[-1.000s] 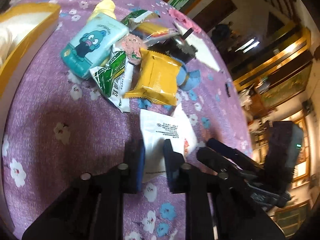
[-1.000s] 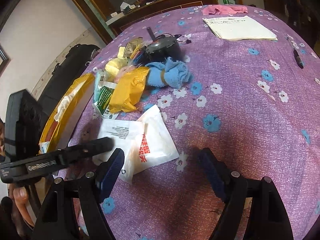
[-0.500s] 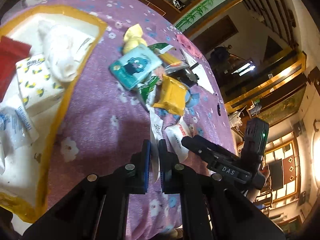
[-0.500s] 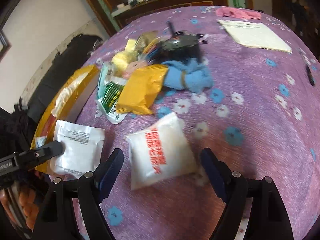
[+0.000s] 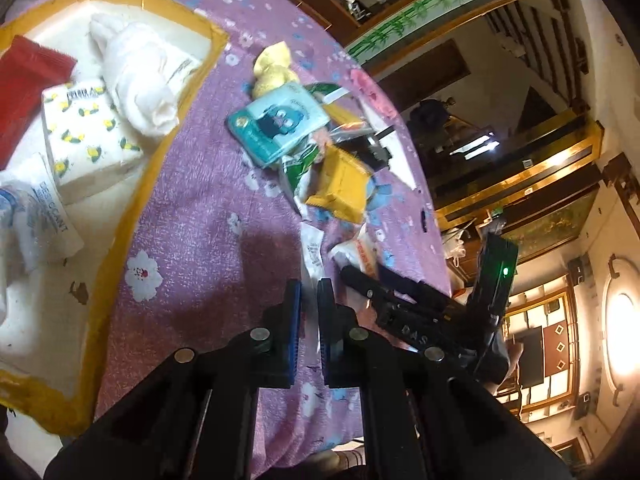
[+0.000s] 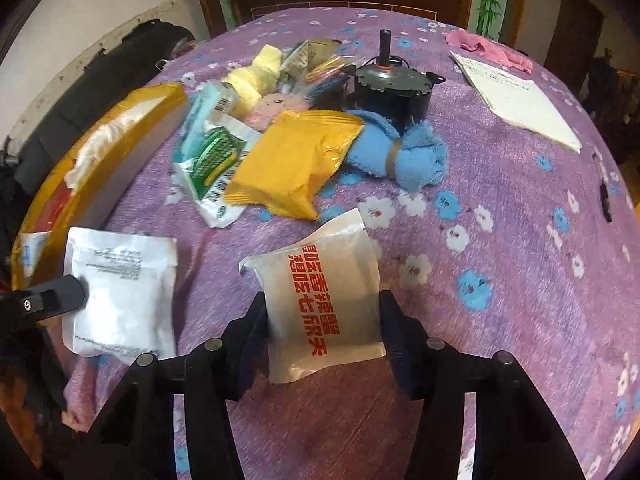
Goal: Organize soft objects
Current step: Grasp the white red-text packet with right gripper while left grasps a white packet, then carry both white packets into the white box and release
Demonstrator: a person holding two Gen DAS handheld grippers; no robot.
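My left gripper point(image 5: 309, 292) is shut on a flat white sachet point(image 5: 311, 252) with black print, seen edge-on between its pads. In the right wrist view the sachet point(image 6: 120, 296) hangs at the left, beside the yellow-rimmed tray point(image 6: 152, 96). My right gripper point(image 6: 322, 312) points down at a white pouch with red lettering point(image 6: 324, 300). Its jaws are closing, and both pads touch the pouch's sides. The tray point(image 5: 132, 200) holds a red packet point(image 5: 28, 88), a lemon-print tissue pack point(image 5: 84, 136) and a rolled white cloth point(image 5: 136, 76).
A pile lies mid-table on the purple flowered cloth: a yellow snack packet point(image 6: 292, 160), a green-and-white packet point(image 6: 212, 164), a teal tissue pack point(image 5: 280, 124), a blue towel roll point(image 6: 400, 156), a yellow cloth point(image 6: 256, 76) and a black motor point(image 6: 392, 84). Papers point(image 6: 516, 100) and a pink cloth point(image 6: 488, 48) lie far right.
My left gripper shut on the white sachet and carried it left toward the tray. My right gripper moved over the red-lettered pouch and its jaws narrowed onto it.
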